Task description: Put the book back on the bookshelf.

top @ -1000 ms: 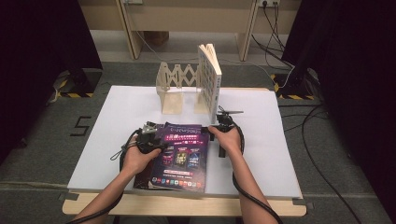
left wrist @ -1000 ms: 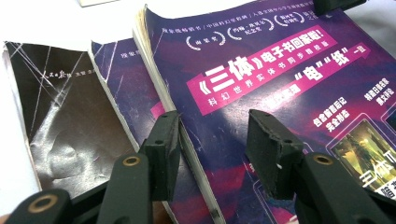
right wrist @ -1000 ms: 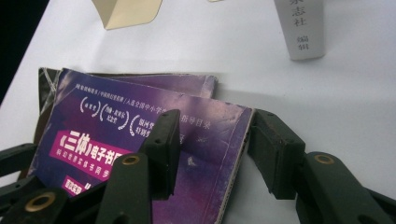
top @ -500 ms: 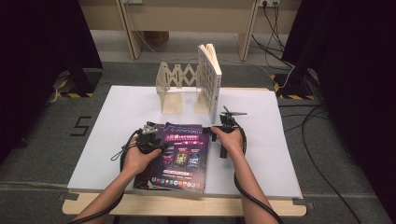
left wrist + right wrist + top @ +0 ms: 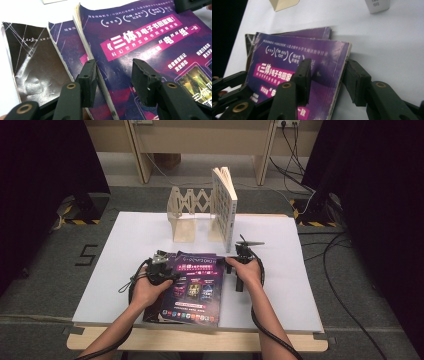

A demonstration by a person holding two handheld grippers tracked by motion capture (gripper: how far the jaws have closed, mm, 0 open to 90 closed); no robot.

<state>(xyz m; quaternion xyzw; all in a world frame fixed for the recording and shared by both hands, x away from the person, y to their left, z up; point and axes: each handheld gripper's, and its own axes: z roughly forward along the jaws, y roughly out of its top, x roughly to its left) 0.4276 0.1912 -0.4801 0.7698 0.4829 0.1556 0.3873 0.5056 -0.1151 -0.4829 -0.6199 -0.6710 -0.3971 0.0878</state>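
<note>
While the glossy purple paperback book lies flat on top of a small stack, its worn cover with magenta banners and white print sits between both grippers. Its left page edge runs up between the left gripper jaws, which stand spread and grip nothing. Its right edge runs between the spread right gripper jaws, bare white table just beyond.
</note>
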